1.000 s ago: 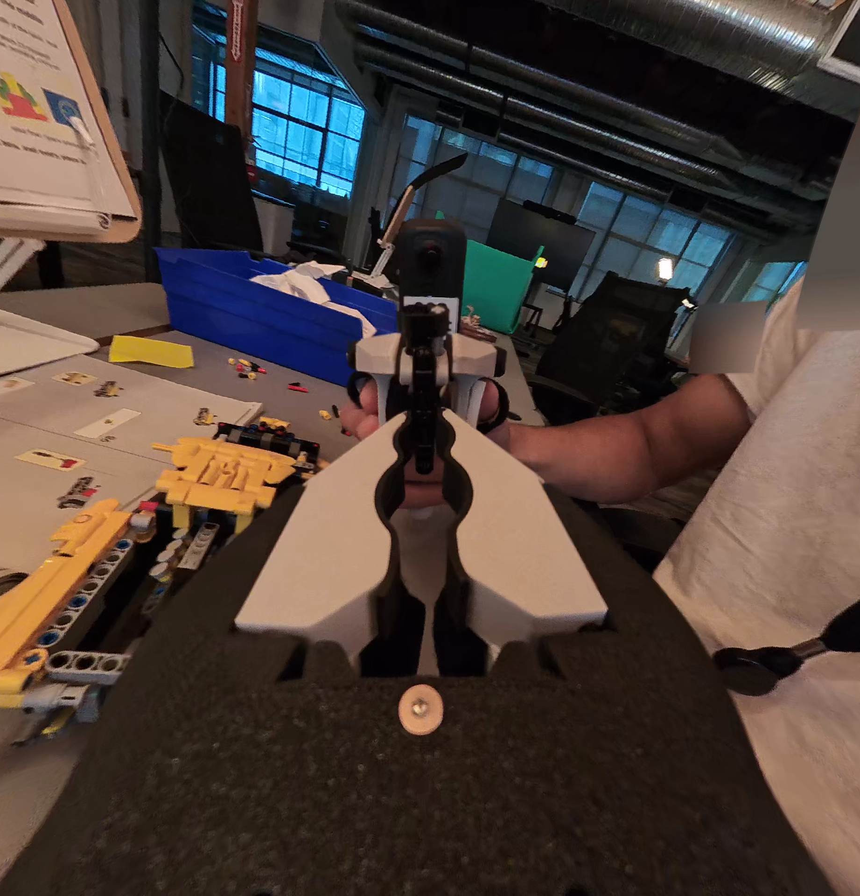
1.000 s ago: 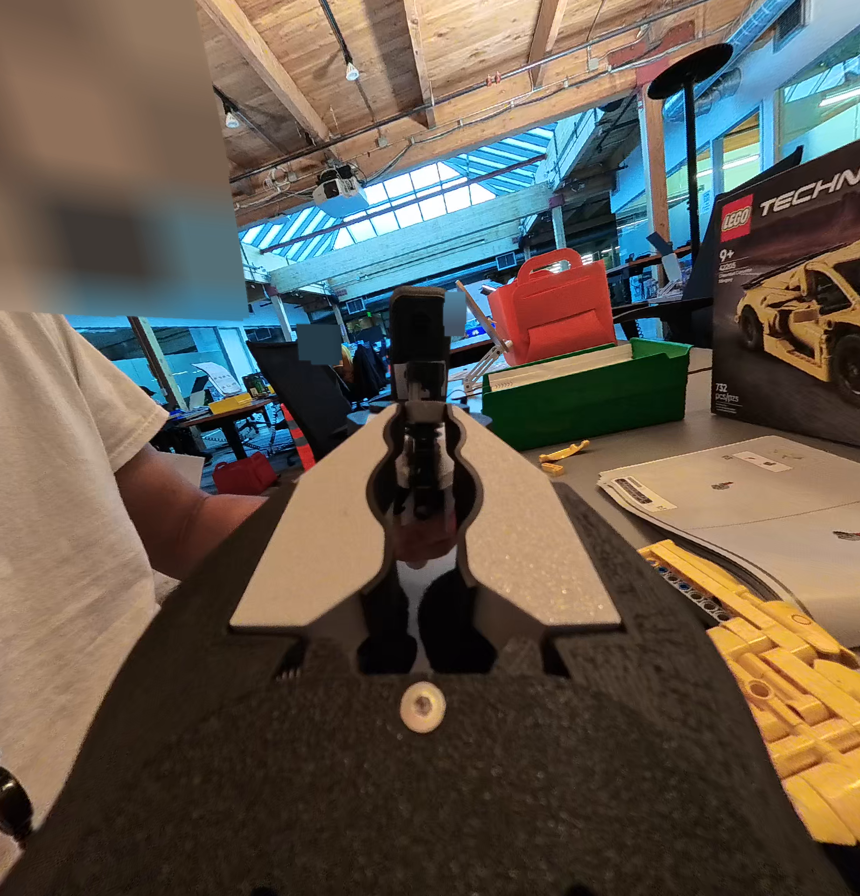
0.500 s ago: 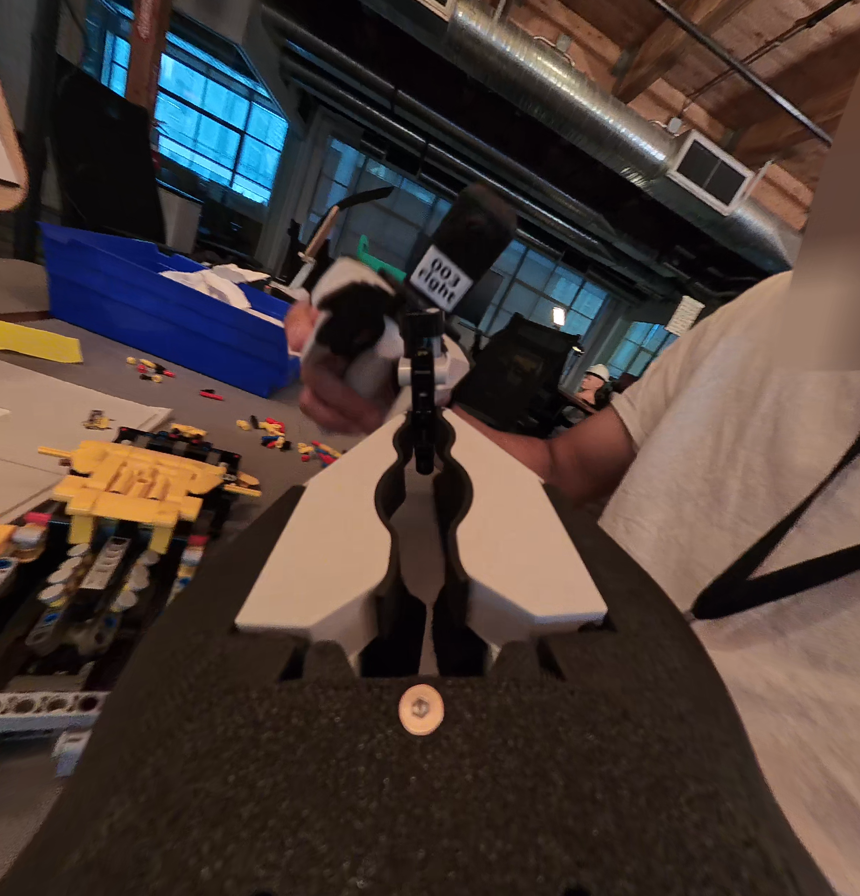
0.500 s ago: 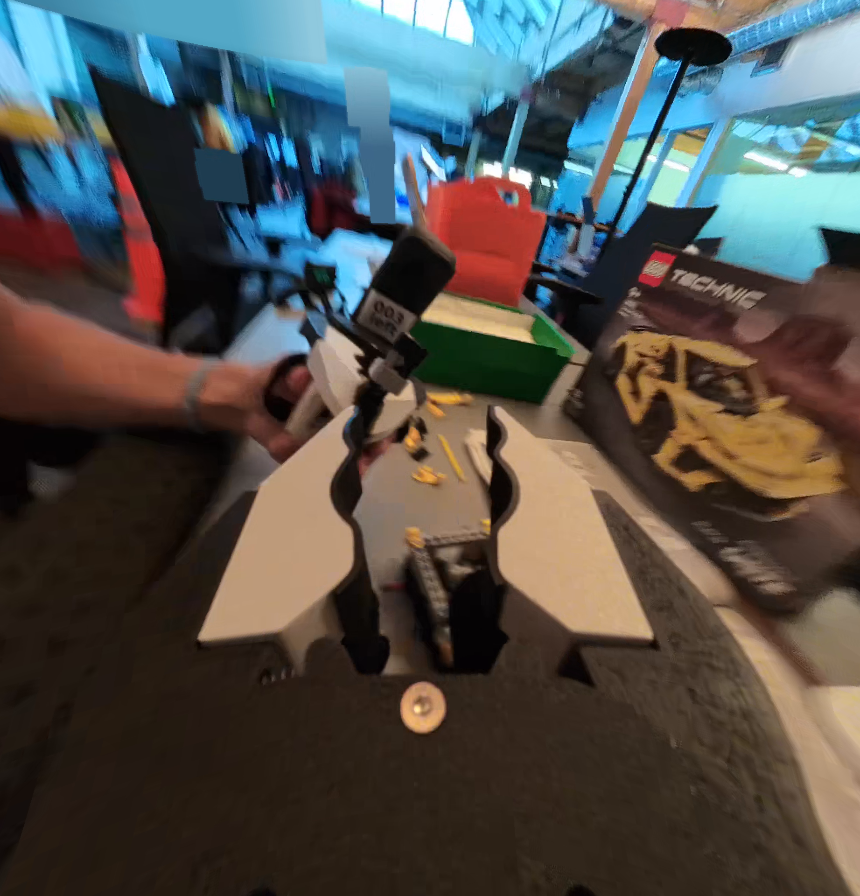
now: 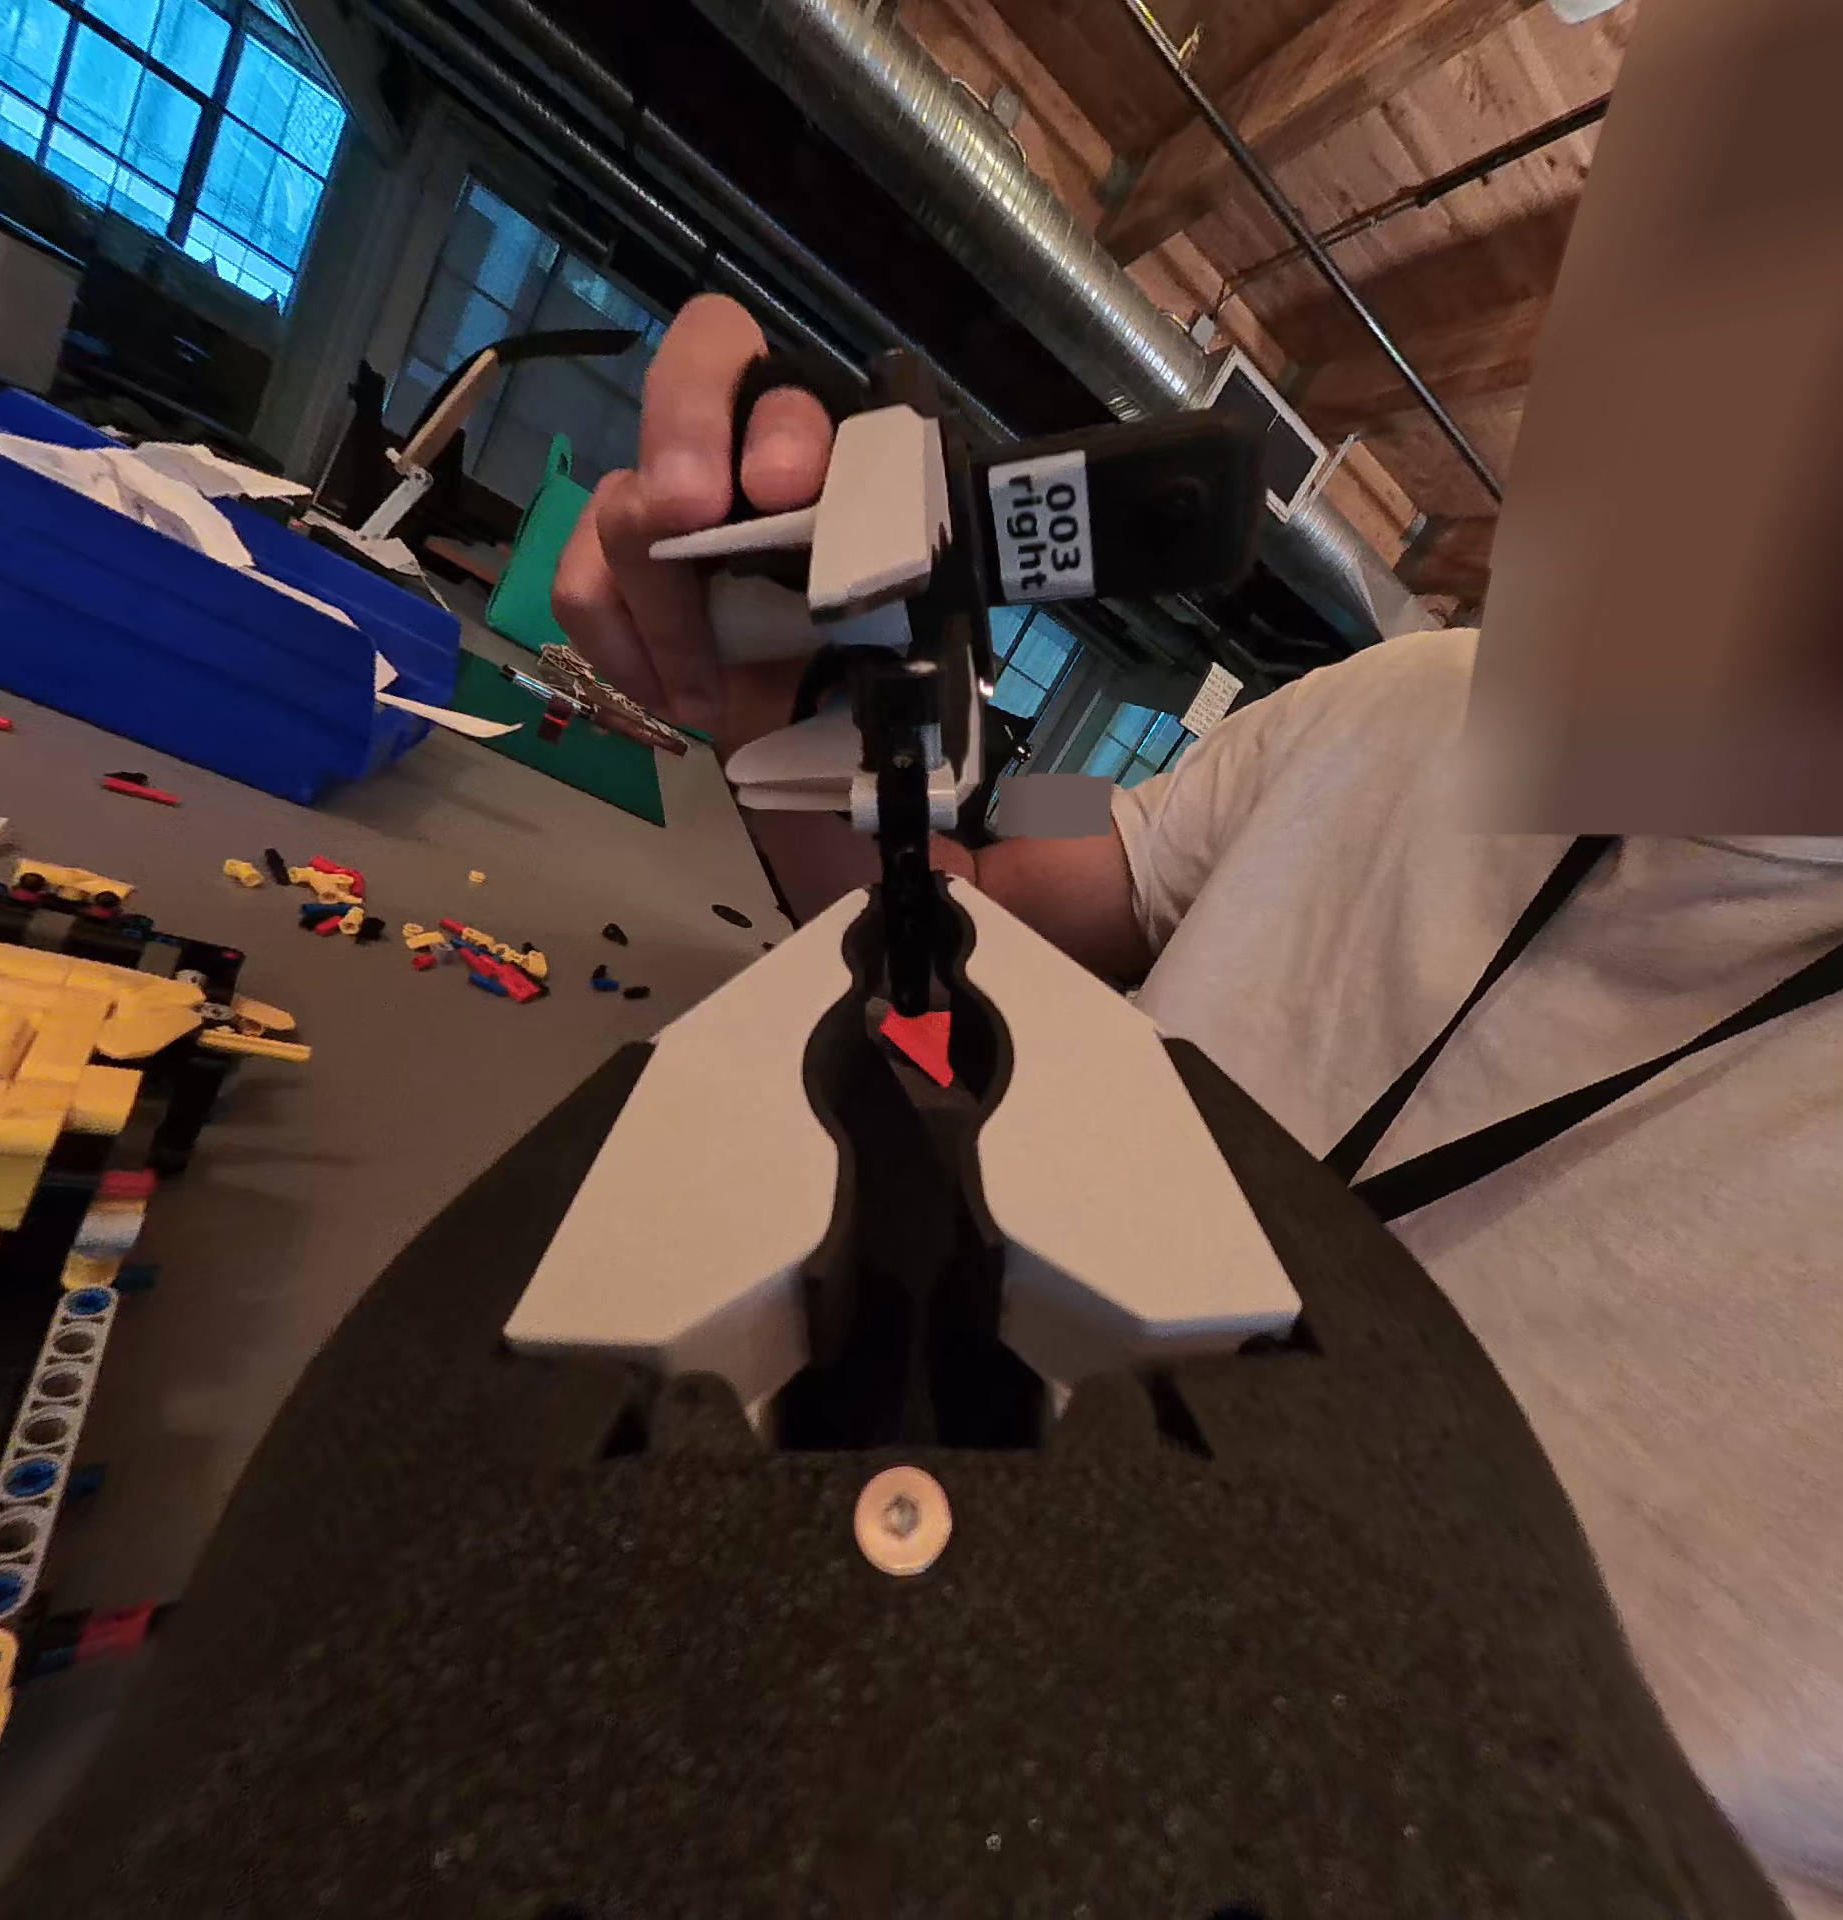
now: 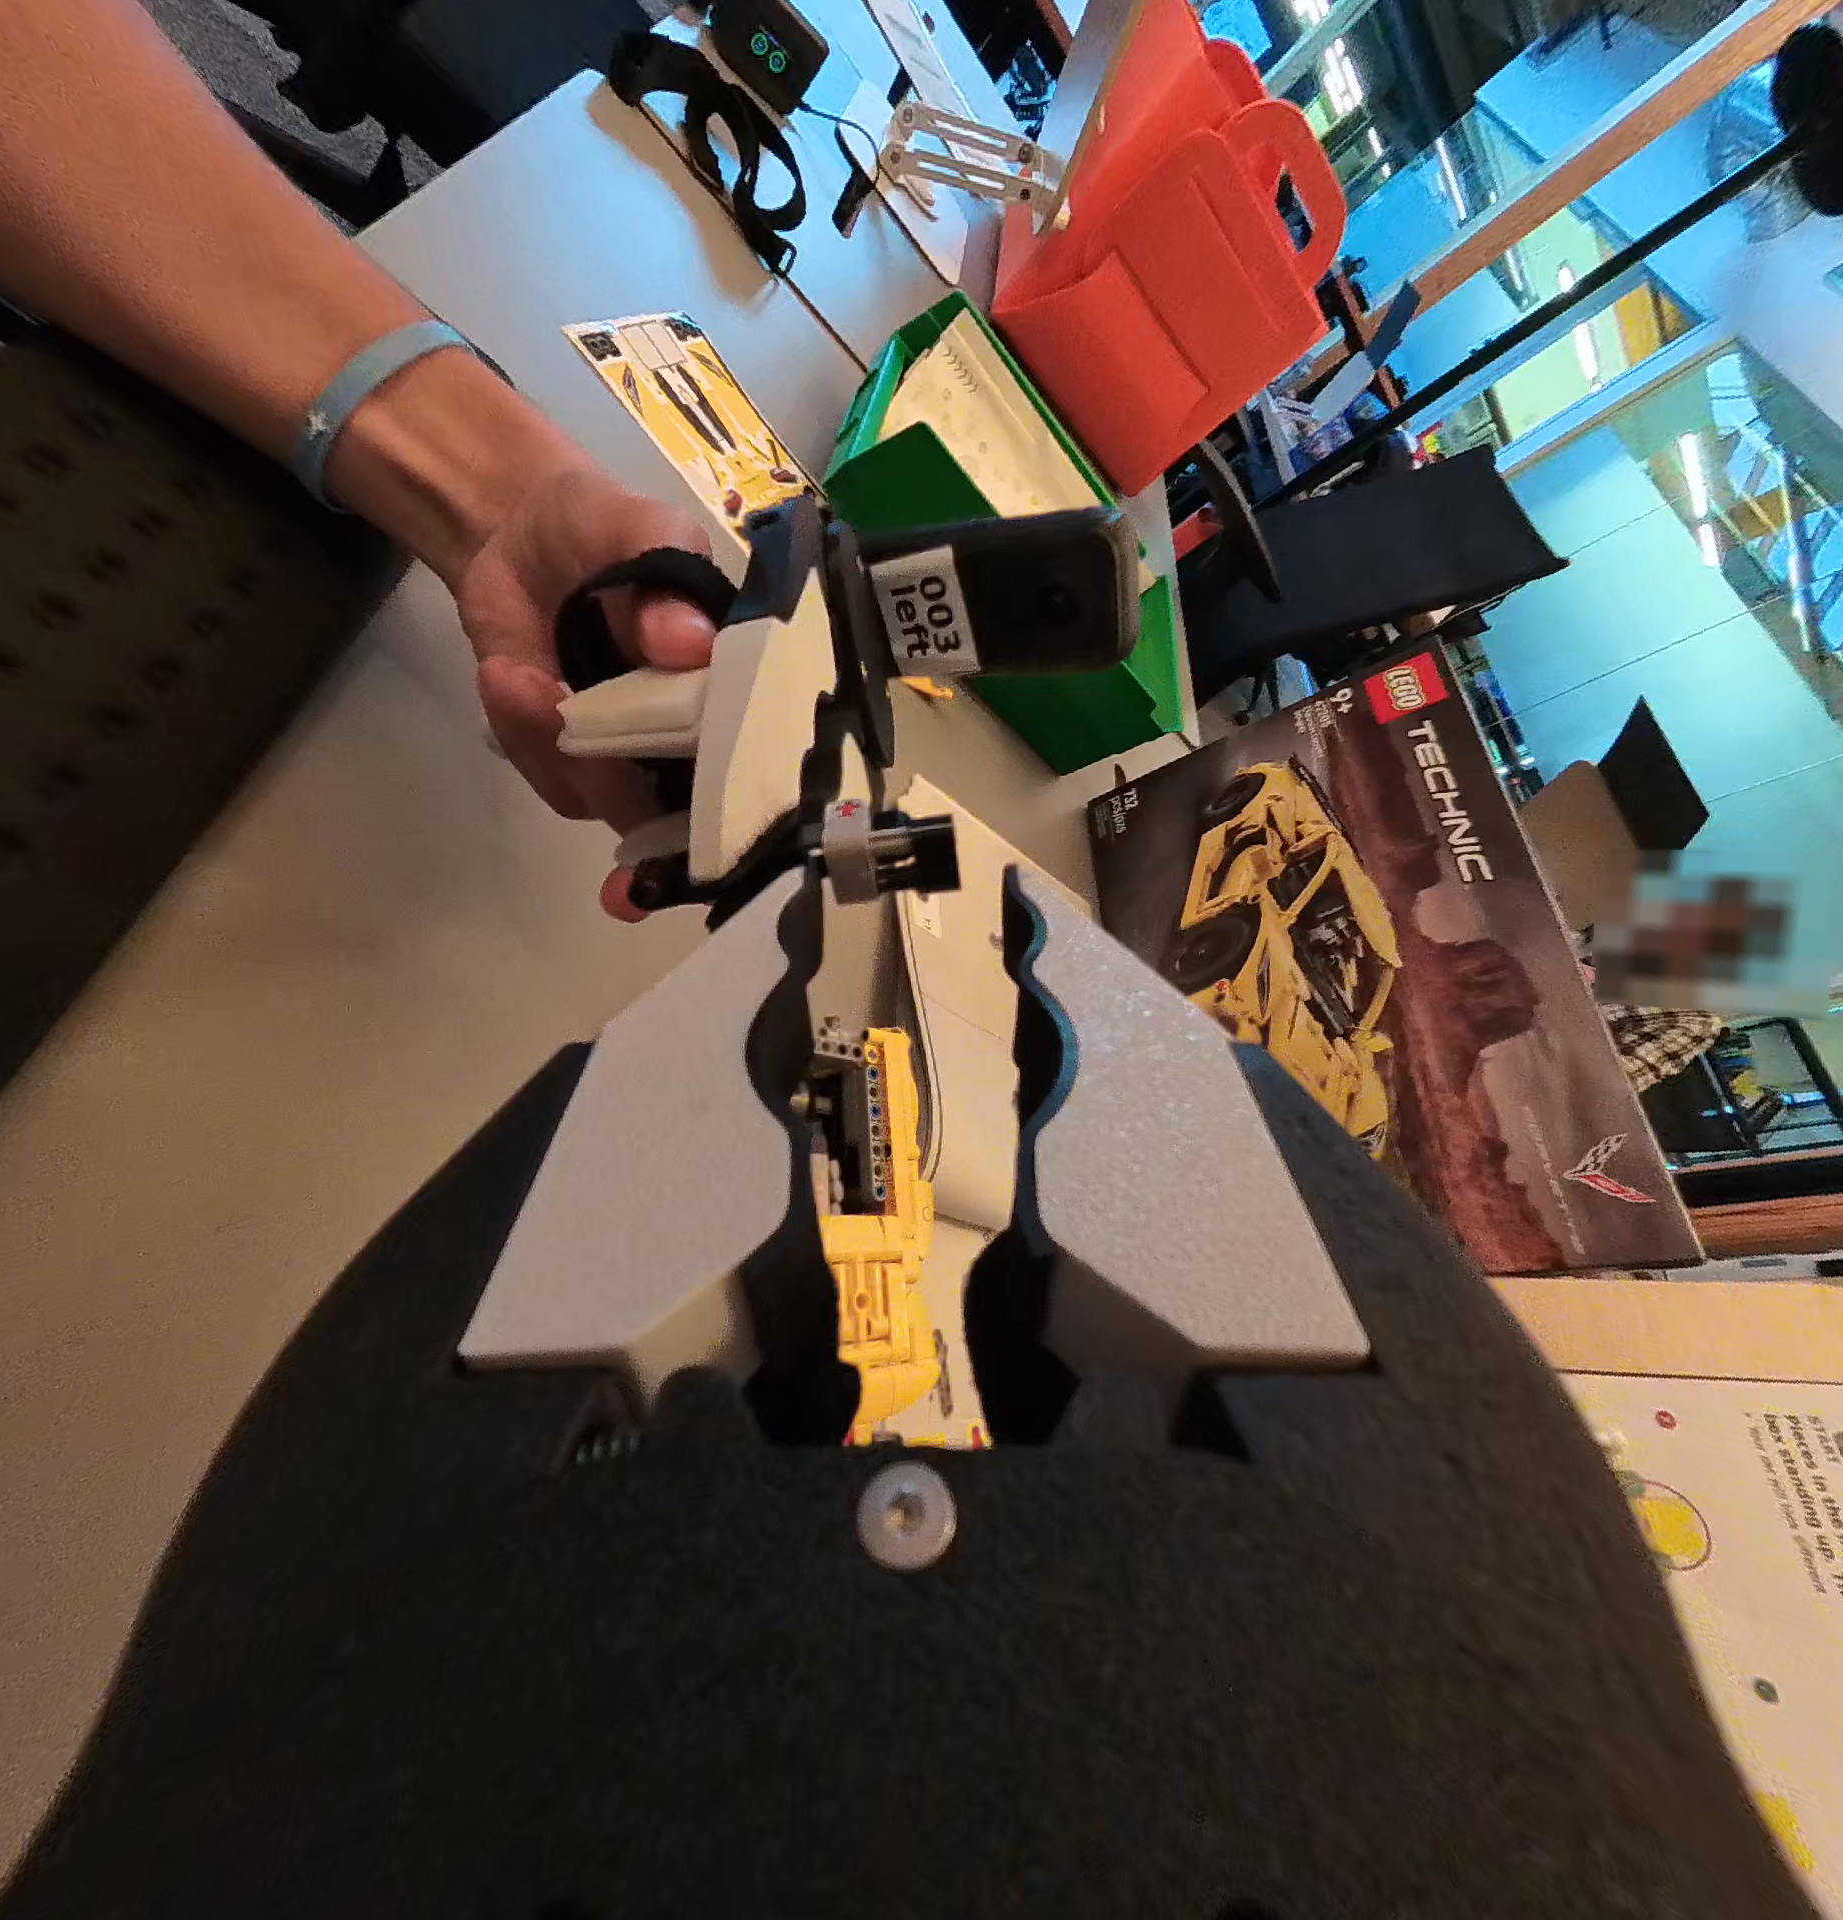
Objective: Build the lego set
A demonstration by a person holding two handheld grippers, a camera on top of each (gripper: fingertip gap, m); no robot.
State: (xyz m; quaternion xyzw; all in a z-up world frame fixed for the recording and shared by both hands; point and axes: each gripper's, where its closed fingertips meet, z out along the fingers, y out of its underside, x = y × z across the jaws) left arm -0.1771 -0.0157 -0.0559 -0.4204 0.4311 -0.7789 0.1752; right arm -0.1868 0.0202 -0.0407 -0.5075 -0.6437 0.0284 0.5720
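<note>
While the left gripper (image 5: 904,935) pinches a small lego piece (image 6: 881,847), right gripper (image 6: 912,914) wide apart beside it, yellow lego car (image 5: 44,1049) on the counter (image 5: 460,831).

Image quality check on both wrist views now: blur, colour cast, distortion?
Left wrist view: dim, warm; hand slightly motion-blurred, loose bricks soft, fisheye bends the table edge. Right wrist view: tilted, windows cyan and overexposed, set box sharp.

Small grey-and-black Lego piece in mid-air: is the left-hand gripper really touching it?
Touching. The right wrist view shows the left gripper shut on the grey end of the small grey-and-black Lego piece, holding it clear of the table.
</note>
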